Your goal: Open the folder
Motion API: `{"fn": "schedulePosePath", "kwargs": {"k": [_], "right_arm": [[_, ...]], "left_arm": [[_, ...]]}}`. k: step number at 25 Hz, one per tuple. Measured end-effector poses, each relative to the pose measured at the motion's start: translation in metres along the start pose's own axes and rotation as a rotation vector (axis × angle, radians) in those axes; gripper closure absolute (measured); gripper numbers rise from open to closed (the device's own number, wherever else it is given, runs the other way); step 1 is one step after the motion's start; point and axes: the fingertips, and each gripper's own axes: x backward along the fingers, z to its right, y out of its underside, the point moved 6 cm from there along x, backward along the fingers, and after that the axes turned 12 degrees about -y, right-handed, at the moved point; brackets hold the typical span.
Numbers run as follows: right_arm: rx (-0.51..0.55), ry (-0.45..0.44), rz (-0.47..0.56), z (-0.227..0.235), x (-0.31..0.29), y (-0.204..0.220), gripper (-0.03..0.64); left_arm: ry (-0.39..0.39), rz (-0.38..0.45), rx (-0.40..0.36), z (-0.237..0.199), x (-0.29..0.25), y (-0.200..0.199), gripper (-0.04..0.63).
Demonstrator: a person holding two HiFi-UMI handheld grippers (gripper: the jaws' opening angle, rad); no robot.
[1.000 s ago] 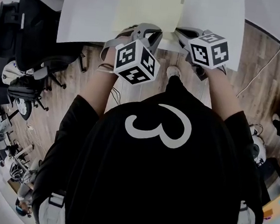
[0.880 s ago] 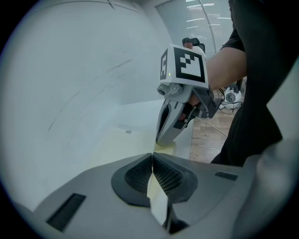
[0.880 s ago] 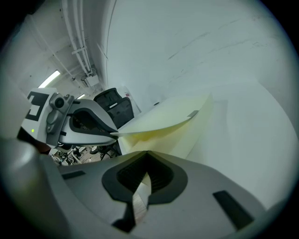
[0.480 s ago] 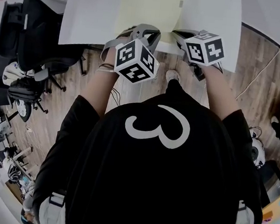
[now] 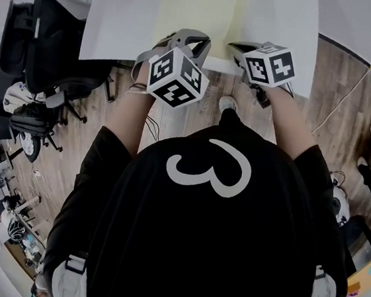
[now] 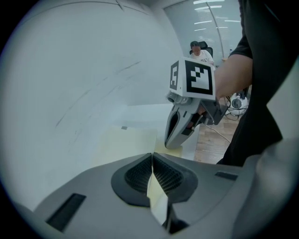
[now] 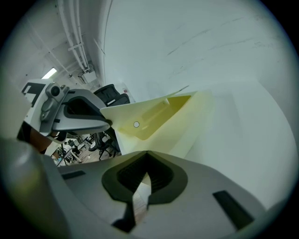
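Observation:
A pale yellow folder (image 5: pixel 194 12) lies on the white table (image 5: pixel 120 17), its near edge at the table's front edge. My left gripper (image 5: pixel 186 39) is shut on the folder's upper cover, whose thin yellow sheet (image 6: pixel 156 193) runs between the pads. In the right gripper view that cover (image 7: pixel 154 109) stands lifted off the lower leaf, the left gripper (image 7: pixel 105 122) pinches its corner, and a small round snap (image 7: pixel 136 124) shows inside. My right gripper (image 5: pixel 240 49) sits just to the right at the same edge, shut on a pale strip of the folder (image 7: pixel 140 196).
Black office chairs (image 5: pixel 44 48) stand on the wooden floor left of the table. A cable (image 5: pixel 344 96) runs across the floor at the right. The person's shoe (image 5: pixel 228 101) is under the table edge. Another person (image 6: pixel 201 51) sits far off.

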Motion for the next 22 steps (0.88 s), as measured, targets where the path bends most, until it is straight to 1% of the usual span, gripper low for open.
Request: {"fn": "schedulePosePath", "kwargs": {"k": [7, 22], "right_arm": [[0.002, 0.013, -0.01, 0.0, 0.0, 0.0, 0.594], [0.0, 0.038, -0.036, 0.0, 0.0, 0.0, 0.594]], "left_arm": [[-0.027, -0.003, 0.02, -0.008, 0.011, -0.002, 0.575], [-0.153, -0.016, 0.088, -0.033, 0.042, 0.009, 0.574]]}}
